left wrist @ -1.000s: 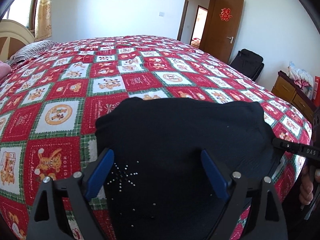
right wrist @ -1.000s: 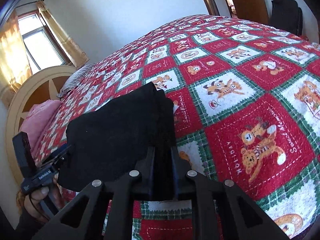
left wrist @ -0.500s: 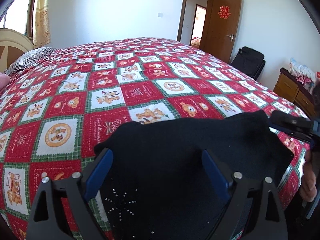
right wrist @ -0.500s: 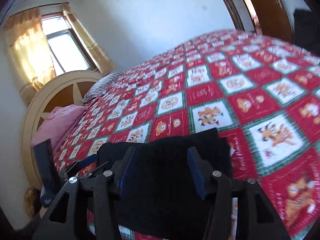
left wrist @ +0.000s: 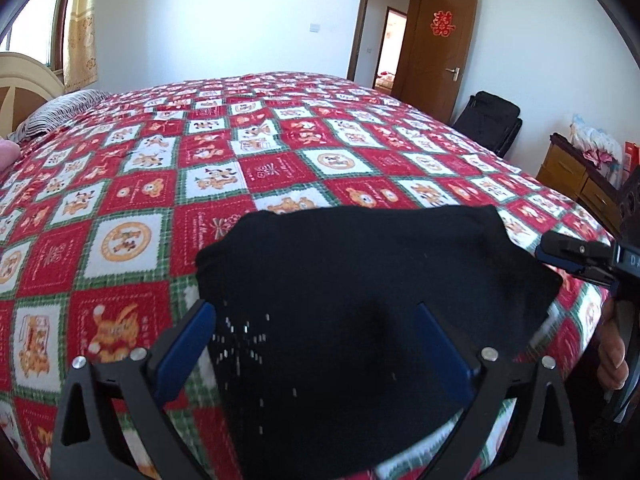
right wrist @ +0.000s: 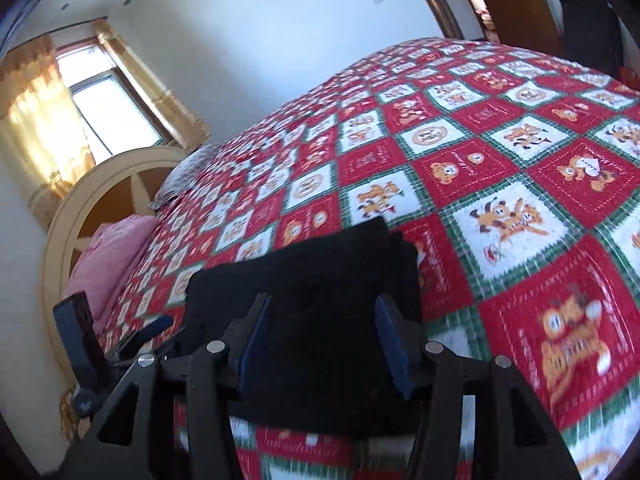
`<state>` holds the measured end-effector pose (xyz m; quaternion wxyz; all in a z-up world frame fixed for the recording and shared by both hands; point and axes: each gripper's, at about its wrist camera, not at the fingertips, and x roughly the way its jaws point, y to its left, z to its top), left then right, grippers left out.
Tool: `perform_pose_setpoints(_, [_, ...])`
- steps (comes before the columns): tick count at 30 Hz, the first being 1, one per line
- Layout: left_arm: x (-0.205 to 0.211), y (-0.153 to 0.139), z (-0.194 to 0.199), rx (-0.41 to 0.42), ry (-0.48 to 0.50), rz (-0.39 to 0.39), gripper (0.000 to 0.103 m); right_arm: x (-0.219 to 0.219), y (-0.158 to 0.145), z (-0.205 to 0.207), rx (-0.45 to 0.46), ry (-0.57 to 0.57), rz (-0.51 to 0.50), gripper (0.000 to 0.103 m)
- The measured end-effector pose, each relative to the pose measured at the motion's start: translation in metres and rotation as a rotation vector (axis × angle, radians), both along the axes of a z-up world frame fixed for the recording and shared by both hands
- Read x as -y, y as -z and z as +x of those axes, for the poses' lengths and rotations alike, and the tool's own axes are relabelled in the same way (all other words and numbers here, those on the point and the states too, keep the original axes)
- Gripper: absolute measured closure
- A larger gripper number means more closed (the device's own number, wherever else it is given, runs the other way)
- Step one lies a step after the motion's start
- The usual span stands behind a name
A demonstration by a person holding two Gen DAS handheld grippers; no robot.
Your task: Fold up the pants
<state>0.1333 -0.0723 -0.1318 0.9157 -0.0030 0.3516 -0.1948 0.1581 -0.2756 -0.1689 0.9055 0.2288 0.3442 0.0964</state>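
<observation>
A red patchwork bed [left wrist: 280, 168] carries folded black pants [left wrist: 360, 288] at its near edge. Left tool [left wrist: 316, 344] and right tool [right wrist: 320, 340] both hang spread, released, above them.

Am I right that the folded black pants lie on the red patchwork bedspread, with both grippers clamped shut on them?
Not quite. The black pants do lie on the bedspread, but both wrist views show the left gripper and right gripper open, gripping nothing.

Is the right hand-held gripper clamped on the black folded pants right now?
No, the right hand-held gripper has its blue pads spread apart above the black folded pants, gripping nothing.
</observation>
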Motion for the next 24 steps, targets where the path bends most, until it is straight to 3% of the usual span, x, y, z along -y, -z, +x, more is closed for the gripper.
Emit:
perform_pose_setpoints(5, [0.004, 0.022, -0.003, -0.041, 0.000, 0.037, 0.001, -0.018, 0.022, -0.021, -0.063, -0.065, -0.072, 0.048])
perform_pose_setpoints(8, [0.005, 0.029, -0.002, -0.041, -0.006, 0.040, 0.000, -0.011, 0.028, -0.022, -0.063, -0.058, -0.038, 0.048])
perform_pose_setpoints(24, [-0.011, 0.021, -0.003, -0.049, -0.030, -0.001, 0.000, -0.027, 0.026, -0.021, -0.062, -0.102, -0.213, 0.048])
